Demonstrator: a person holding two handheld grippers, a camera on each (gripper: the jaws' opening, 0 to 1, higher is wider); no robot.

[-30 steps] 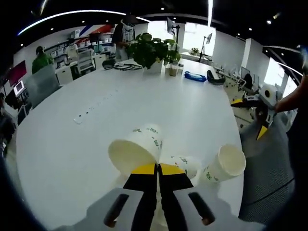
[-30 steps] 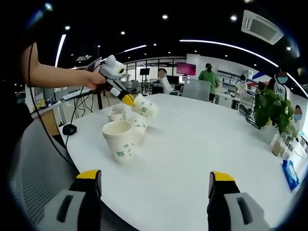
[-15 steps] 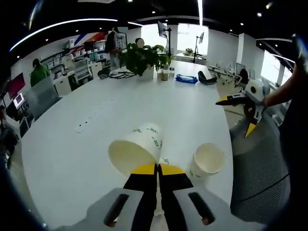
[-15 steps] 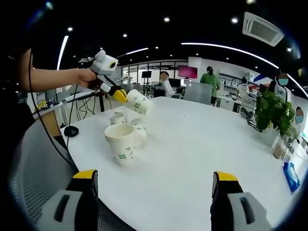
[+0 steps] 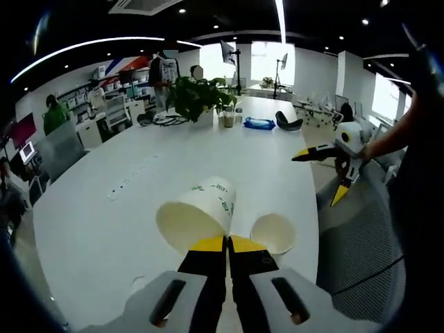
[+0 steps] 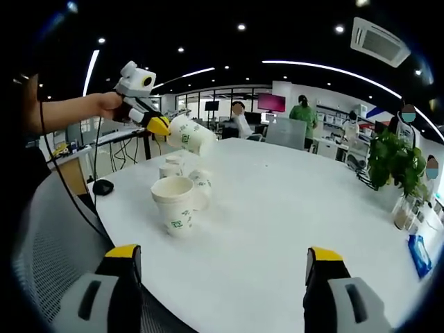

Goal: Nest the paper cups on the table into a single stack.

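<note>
My left gripper point(image 5: 227, 243) is shut on the rim of a white paper cup point(image 5: 198, 214) with green print, held on its side in the air. The right gripper view has that gripper point(image 6: 159, 126) and its cup point(image 6: 191, 136) raised above a cluster of cups on the white table point(image 6: 291, 201). An upright cup point(image 6: 175, 205) stands at the front of the cluster, with two smaller-looking cups point(image 6: 171, 167) behind it. The same upright cup point(image 5: 273, 232) sits below the held one. My right gripper point(image 6: 223, 255) is wide open, holding nothing, off the table's edge point(image 5: 325, 173).
A potted plant point(image 5: 198, 96) and a blue pack point(image 5: 259, 123) sit at the table's far end. A grey mesh chair point(image 6: 48, 243) stands by the near edge. People and desks fill the office behind.
The left gripper has lifted its cup higher and away from the cluster. The right gripper has stayed open and nearly still.
</note>
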